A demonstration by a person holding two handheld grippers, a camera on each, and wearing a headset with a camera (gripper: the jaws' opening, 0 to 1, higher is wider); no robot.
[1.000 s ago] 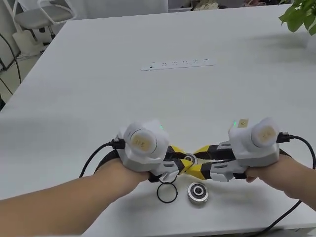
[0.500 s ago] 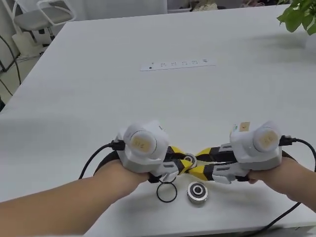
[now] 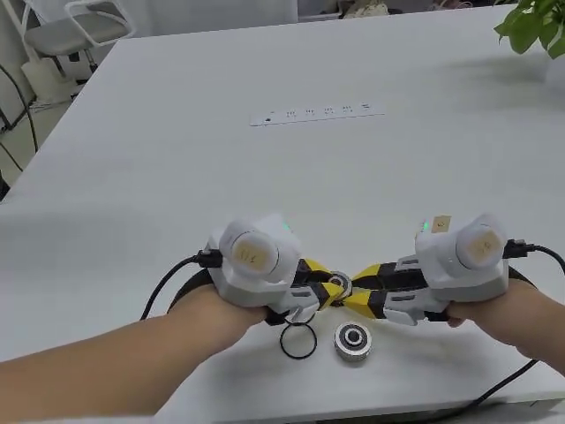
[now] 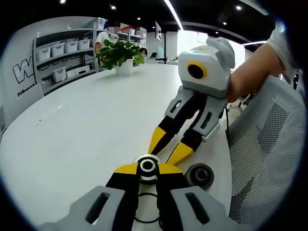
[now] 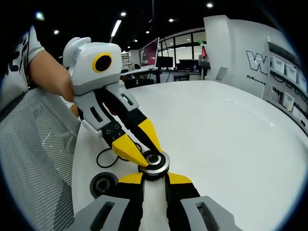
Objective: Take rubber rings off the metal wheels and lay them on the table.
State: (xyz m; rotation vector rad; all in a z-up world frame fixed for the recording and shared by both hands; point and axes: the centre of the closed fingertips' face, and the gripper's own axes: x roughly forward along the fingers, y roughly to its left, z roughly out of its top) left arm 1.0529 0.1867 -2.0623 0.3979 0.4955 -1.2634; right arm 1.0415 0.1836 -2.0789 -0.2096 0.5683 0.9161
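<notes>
White table (image 3: 177, 159) held one freed rubber ring (image 3: 299, 342) beside a bare wheel (image 3: 353, 341); left gripper (image 3: 325, 294) and right gripper (image 3: 357, 299) each pinched a second wheel (image 3: 340, 286), its ring seemingly unremoved.

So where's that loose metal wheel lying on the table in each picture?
Head view: loose wheel, bottom centre, under the gripper tips.
Left gripper view: lower right of centre.
Right gripper view: lower left.
Shared landmark: the held wheel, pinched by left gripper and right gripper.
</notes>
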